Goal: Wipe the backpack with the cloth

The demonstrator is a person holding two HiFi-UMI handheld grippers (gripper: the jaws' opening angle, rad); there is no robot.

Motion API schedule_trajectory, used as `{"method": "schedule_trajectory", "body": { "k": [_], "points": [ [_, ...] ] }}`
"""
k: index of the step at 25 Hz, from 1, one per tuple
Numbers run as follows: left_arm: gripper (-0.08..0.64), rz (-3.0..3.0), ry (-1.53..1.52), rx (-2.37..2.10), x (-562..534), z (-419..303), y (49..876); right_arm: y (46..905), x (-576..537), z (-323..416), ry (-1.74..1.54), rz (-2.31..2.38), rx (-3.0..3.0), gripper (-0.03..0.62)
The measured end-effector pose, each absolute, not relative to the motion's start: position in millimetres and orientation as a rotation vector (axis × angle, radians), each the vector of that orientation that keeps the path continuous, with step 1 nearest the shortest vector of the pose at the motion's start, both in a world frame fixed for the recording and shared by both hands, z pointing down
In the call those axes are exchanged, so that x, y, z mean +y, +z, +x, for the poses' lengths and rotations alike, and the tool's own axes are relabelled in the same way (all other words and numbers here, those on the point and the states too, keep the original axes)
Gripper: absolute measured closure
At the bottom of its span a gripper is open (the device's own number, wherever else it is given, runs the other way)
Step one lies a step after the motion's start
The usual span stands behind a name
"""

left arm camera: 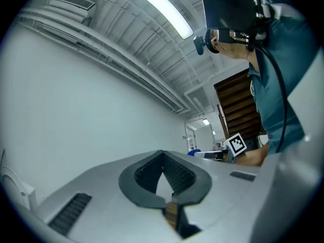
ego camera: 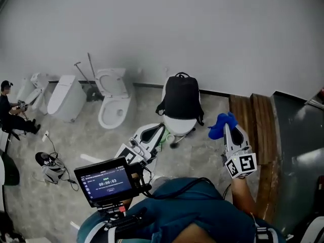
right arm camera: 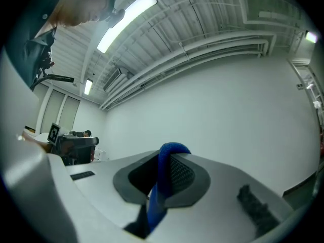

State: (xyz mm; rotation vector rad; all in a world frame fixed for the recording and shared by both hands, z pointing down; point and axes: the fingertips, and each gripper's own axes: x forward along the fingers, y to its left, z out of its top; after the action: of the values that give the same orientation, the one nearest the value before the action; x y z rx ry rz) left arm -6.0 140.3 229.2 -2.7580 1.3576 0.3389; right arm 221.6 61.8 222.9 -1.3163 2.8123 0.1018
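Head view shows a grey floor [ego camera: 76, 146] under a white wall [ego camera: 202, 29], with a row of toilets [ego camera: 114, 103] along the wall's foot and wooden boards [ego camera: 253, 120] at the right. The black backpack [ego camera: 180, 99] stands upright on top of the middle toilet [ego camera: 179, 125], ahead of both grippers and touched by neither.

A screen [ego camera: 104, 180] sits low in front of the person's chest. The left gripper [ego camera: 157, 133] points toward the base of that toilet. In the left gripper view its jaws are closed tip to tip with nothing between them. The right gripper [ego camera: 234, 138] is raised to the right of the backpack, apart from it. The right gripper view shows its jaws pinched on the blue cloth [right arm camera: 163, 181], which arches over the tips and, from the head, bunches at the front of the gripper.
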Motion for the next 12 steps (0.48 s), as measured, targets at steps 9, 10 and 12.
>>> {"method": "schedule_trajectory", "body": {
  "k": [9, 10, 12],
  "points": [
    [0.557, -2.743, 0.364, 1.388, 46, -19, 219, 224, -36, 186, 0.086, -1.242, 2.815, 0.564],
    [0.557, -2.758, 0.373, 1.386, 32, -23, 219, 227, -47, 180, 0.072, -1.254, 2.819, 0.564],
    [0.557, -2.779, 0.395, 1.384, 0, -33, 219, 233, -75, 168, 0.060, -1.268, 2.822, 0.563]
  ]
}}
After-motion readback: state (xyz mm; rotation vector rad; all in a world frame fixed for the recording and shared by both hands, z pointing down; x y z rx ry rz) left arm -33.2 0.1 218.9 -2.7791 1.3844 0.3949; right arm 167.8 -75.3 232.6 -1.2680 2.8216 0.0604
